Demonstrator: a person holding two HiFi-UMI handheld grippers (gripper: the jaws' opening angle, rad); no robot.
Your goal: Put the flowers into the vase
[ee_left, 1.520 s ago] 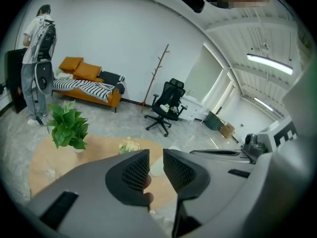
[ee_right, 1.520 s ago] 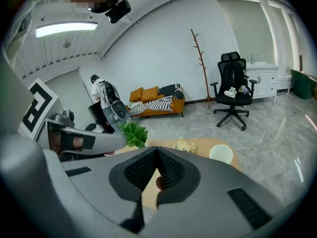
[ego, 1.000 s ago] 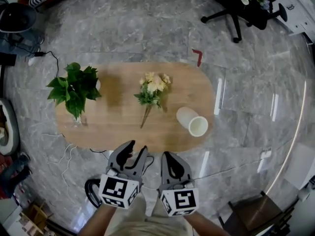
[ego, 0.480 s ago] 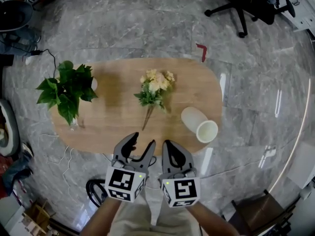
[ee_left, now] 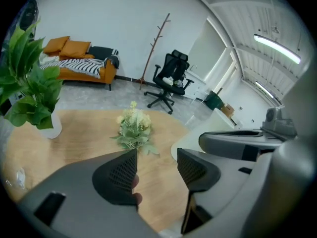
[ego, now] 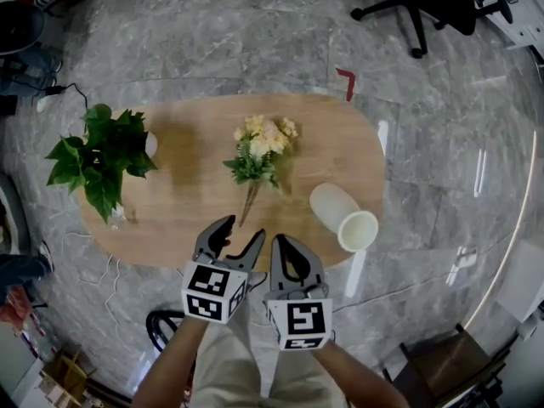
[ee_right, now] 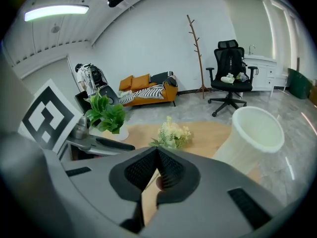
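Observation:
A bunch of pale yellow flowers [ego: 257,153] with green leaves lies flat in the middle of the oval wooden table [ego: 187,202], its stem pointing toward the near edge. The white vase [ego: 344,218] stands at the table's right. My left gripper [ego: 240,240] hovers over the near edge just short of the stem end; its jaws have just been opening and stand wide with nothing between them. In the left gripper view the flowers [ee_left: 132,127] lie ahead of the left gripper [ee_left: 156,165]. My right gripper [ego: 281,246] is shut and empty beside it, with the vase [ee_right: 252,135] to its right.
A leafy green plant [ego: 98,155] in a small white pot stands at the table's left end. A black office chair [ego: 425,7] is beyond the table on the grey marble floor. An orange sofa [ee_left: 81,66] stands against the far wall. Cables lie on the floor at left.
Both grippers have moved forward and down to the table's near edge. The left gripper's jaws have spread wider. The flowers and vase have not moved.

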